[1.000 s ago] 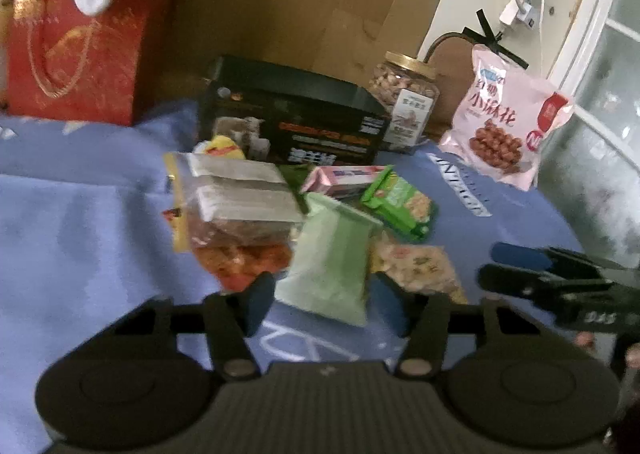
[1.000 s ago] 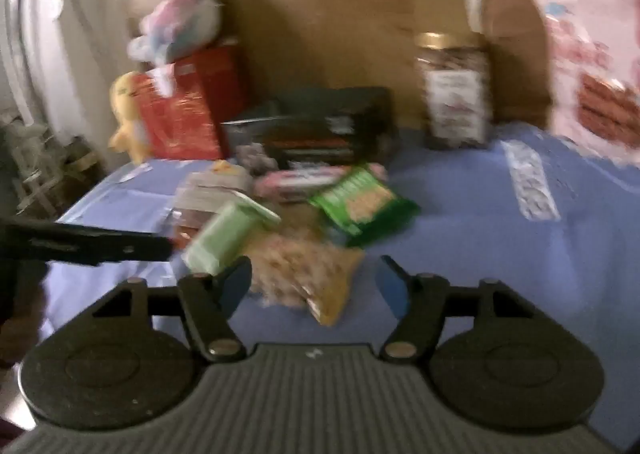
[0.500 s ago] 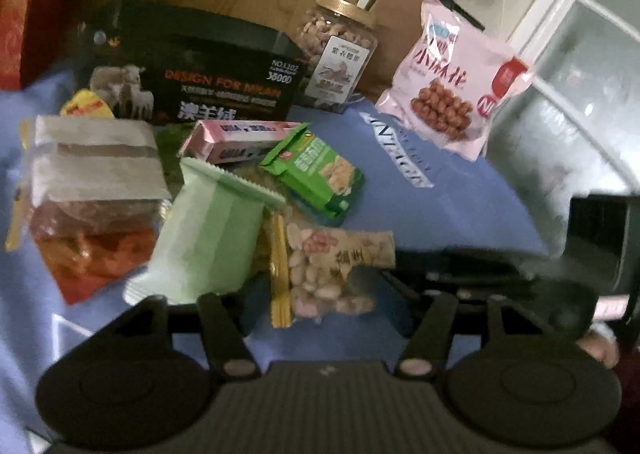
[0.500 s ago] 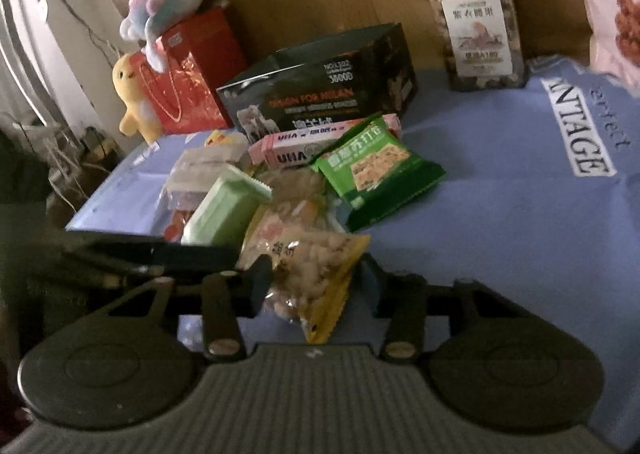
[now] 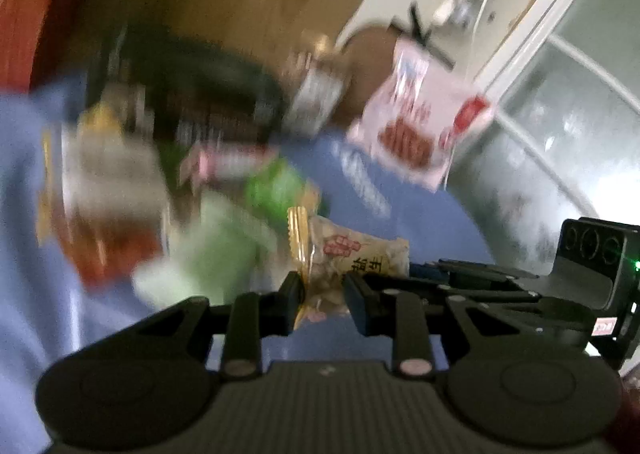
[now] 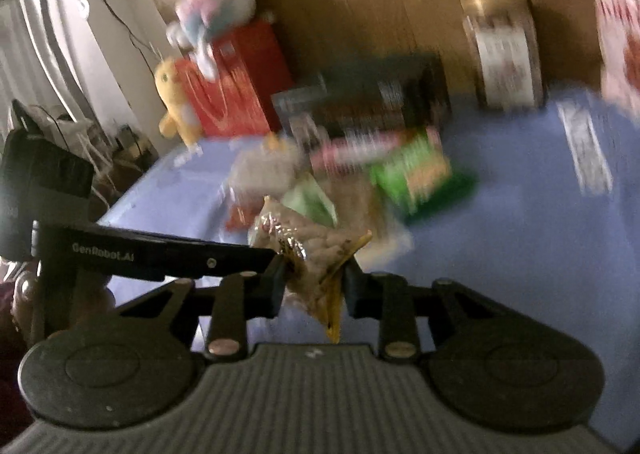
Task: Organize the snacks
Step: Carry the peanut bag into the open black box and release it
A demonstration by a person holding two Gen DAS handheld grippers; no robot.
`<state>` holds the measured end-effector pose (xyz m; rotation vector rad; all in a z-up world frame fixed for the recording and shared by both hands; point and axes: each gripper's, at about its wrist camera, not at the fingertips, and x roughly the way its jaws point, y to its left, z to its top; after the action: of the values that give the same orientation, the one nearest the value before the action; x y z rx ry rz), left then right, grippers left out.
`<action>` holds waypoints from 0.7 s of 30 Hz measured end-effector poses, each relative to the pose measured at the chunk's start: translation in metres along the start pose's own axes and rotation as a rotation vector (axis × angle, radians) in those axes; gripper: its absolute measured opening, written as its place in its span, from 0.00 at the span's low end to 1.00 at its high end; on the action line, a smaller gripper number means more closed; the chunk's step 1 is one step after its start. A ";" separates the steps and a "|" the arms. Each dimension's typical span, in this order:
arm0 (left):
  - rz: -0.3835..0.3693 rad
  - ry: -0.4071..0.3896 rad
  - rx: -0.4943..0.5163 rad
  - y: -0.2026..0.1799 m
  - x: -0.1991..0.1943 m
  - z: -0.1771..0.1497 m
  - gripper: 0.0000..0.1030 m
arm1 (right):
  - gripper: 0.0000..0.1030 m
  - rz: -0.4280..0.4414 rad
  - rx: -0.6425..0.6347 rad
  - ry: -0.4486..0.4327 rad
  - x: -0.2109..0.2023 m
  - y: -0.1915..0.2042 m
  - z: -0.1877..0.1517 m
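Both L gripper & R gripper clamp same peanut bag. Risk: pulling apart tears the film, or one grip slips. Bg too blurred to judge.

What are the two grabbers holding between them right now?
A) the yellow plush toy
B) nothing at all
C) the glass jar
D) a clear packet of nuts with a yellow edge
D: the packet of nuts sits pinched in both the right gripper and the left gripper.
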<state>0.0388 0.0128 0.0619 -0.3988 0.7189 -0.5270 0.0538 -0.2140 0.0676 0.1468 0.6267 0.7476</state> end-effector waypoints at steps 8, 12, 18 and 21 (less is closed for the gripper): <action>0.048 -0.126 0.064 0.017 0.012 0.126 0.25 | 0.31 -0.044 -0.048 -0.108 0.056 -0.011 0.113; 0.111 -0.123 0.050 0.036 0.043 0.160 0.26 | 0.31 -0.070 -0.037 -0.095 0.094 -0.030 0.140; 0.180 -0.064 0.005 0.071 0.086 0.164 0.29 | 0.32 -0.105 -0.052 -0.011 0.146 -0.052 0.142; 0.204 -0.034 -0.014 0.084 0.099 0.157 0.29 | 0.34 -0.122 -0.064 0.022 0.160 -0.054 0.136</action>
<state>0.2394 0.0484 0.0759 -0.3426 0.7220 -0.3224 0.2545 -0.1334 0.0822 0.0414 0.6259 0.6512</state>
